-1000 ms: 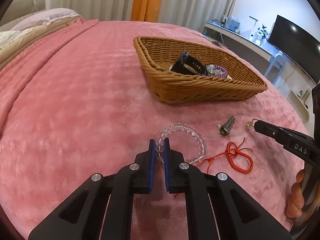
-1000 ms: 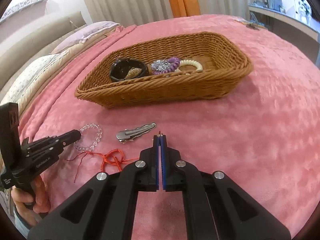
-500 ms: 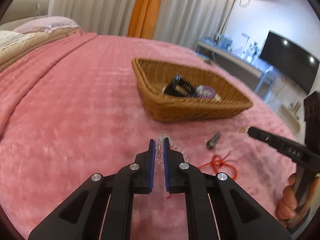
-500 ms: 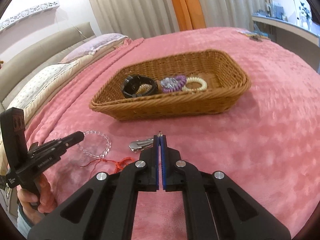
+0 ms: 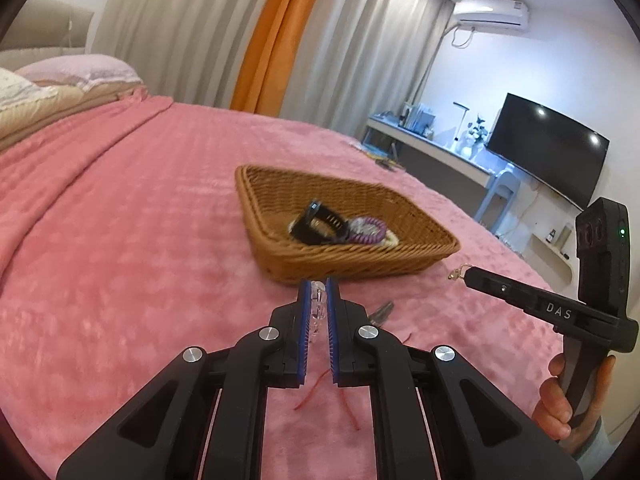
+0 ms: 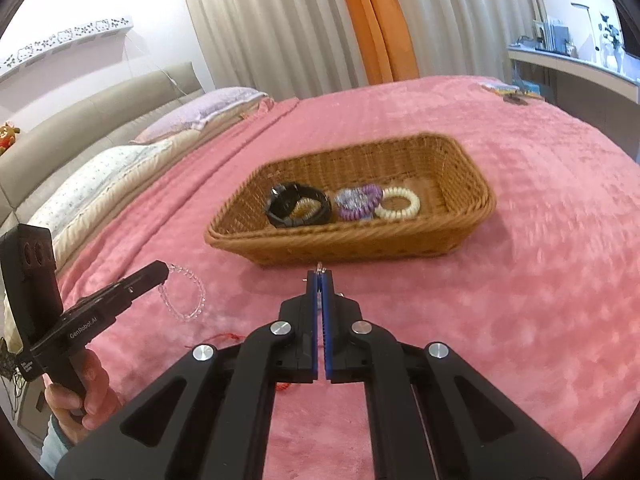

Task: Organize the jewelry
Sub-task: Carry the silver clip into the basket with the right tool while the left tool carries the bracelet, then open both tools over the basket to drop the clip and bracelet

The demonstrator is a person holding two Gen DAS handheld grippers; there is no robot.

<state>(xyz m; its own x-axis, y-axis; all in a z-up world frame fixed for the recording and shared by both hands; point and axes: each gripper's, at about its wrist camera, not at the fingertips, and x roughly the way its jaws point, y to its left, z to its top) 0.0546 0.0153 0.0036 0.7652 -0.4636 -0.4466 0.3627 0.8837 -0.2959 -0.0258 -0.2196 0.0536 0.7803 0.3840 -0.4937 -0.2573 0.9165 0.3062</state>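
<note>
My left gripper [image 5: 318, 286] is shut on a clear bead bracelet [image 5: 317, 308], which hangs from it above the pink bedspread in the right wrist view [image 6: 186, 294]. My right gripper [image 6: 320, 280] is shut on a small gold earring [image 6: 319, 268], whose hook sticks out of the tips in the left wrist view [image 5: 460, 271]. The wicker basket [image 6: 460, 236] lies ahead of both grippers and holds a black watch [image 6: 298, 204], a purple coil hair tie [image 6: 360, 200] and a cream coil hair tie [image 6: 398, 202].
A silver hair clip [image 5: 382, 312] and a red cord [image 5: 320, 390] lie on the bedspread below the grippers. Pillows [image 6: 120, 168] are at the left. A desk with a TV [image 5: 548, 148] stands beyond the bed's right edge.
Both grippers have risen from the bedspread. The left one has lifted the bead bracelet clear of the bed. The basket now sits lower and farther in both views.
</note>
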